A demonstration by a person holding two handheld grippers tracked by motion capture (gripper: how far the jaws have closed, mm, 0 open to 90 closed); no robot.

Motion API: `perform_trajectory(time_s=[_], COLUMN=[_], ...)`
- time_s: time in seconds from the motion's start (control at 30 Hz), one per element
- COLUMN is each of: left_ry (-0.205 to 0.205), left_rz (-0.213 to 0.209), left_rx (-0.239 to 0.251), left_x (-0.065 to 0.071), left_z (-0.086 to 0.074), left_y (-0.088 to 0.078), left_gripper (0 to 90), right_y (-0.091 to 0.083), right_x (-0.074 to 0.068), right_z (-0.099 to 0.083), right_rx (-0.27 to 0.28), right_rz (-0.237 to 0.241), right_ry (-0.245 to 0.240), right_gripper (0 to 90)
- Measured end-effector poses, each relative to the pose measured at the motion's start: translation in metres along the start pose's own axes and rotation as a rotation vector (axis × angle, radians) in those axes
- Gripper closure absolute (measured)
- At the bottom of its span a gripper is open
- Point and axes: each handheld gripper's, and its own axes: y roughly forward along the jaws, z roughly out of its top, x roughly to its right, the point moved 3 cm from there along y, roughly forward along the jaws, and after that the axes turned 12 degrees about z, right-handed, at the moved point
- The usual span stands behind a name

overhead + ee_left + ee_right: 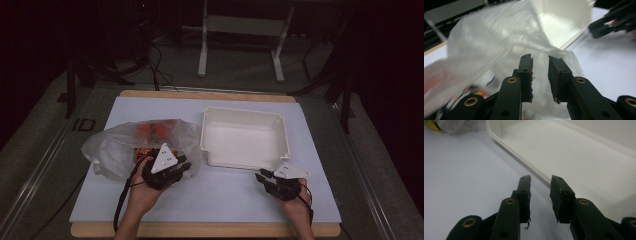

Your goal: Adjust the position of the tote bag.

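Note:
A crumpled clear plastic bag (135, 142) lies at the left of the white mat, with red and orange items (152, 130) showing faintly through it. My left gripper (182, 162) reaches against the bag's right front side. In the left gripper view its jaws (540, 61) stand apart, with the bag's film (494, 37) draped just beyond and around them, unpinched. An empty white tray (243, 162) sits to the right of the bag. Near the tray's front right corner, my right gripper (261, 175) is open over the mat; its jaws (540, 181) point at the tray's rim (524, 157) with nothing between them.
The white mat (220, 195) covers a wooden table whose front edge (200, 230) lies near the person's forearms. Cables and the legs of a white stand (202, 50) are on the floor beyond the table. The right gripper (596, 28) shows far off in the left gripper view.

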Motion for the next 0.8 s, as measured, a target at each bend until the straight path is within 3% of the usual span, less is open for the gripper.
perform_trajectory(time_s=[0.1,0.3,0.53,0.57,0.63,0.8], left_ry=[0.045,0.088,0.126,0.136,0.139,0.128], left_rz=[-0.044,-0.080,-0.110,-0.115,-0.108,-0.099], left_rx=[0.033,0.050,0.033,0.015,-0.003,0.005], left_x=[0.014,0.032,0.051,0.053,0.053,0.050], left_z=[0.024,0.042,0.046,0.045,0.043,0.042], left_y=[0.006,0.020,0.037,0.043,0.048,0.046], left_gripper=[71.6,70.8,69.6,69.2,69.2,68.8], right_y=[0.010,0.024,0.035,0.037,0.037,0.037], right_x=[-0.009,-0.025,-0.039,-0.042,-0.044,-0.046], right_z=[0.010,0.021,0.029,0.032,0.036,0.044], right_rx=[0.005,0.010,0.016,0.035,0.045,0.071], right_rz=[0.032,0.087,0.133,0.158,0.165,0.182], right_ry=[-0.022,-0.051,-0.071,-0.068,-0.069,-0.073], right_gripper=[69.3,68.3,66.3,65.9,64.7,63.1])
